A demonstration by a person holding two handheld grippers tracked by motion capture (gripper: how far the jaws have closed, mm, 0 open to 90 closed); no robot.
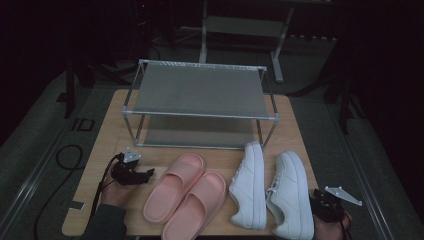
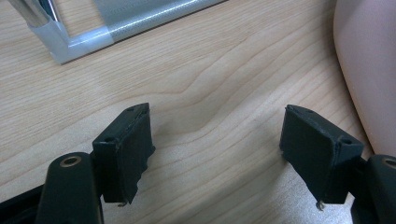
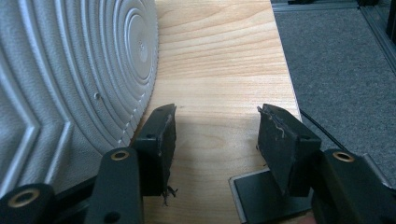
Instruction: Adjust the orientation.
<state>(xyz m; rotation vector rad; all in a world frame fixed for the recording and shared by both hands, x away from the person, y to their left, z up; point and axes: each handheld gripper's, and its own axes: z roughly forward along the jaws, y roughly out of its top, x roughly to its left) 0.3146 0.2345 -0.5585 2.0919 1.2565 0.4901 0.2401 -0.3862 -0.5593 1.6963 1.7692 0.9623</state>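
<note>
The left fingers stand released, wide apart, with nothing but bare wood grain between them. Just to their right in the left gripper view rises the curved side of a pink slipper — near, not touching. Ahead of them sits a corner foot of the metal shoe rack.

The right fingers are also released, bare desk between them. Close against the left one in the right gripper view is the ribbed grey sole of a white sneaker, tipped on its side — whether it touches I cannot tell.

From the high view, the left gripper rests on the desk just left of the two pink slippers, which lie side by side, toes slanting toward the rack. The right gripper is at the desk's near right corner, just beside the outer white sneaker. The other sneaker lies between that one and the slippers. The two-tier shoe rack stands behind all four, its shelves bare.
</note>
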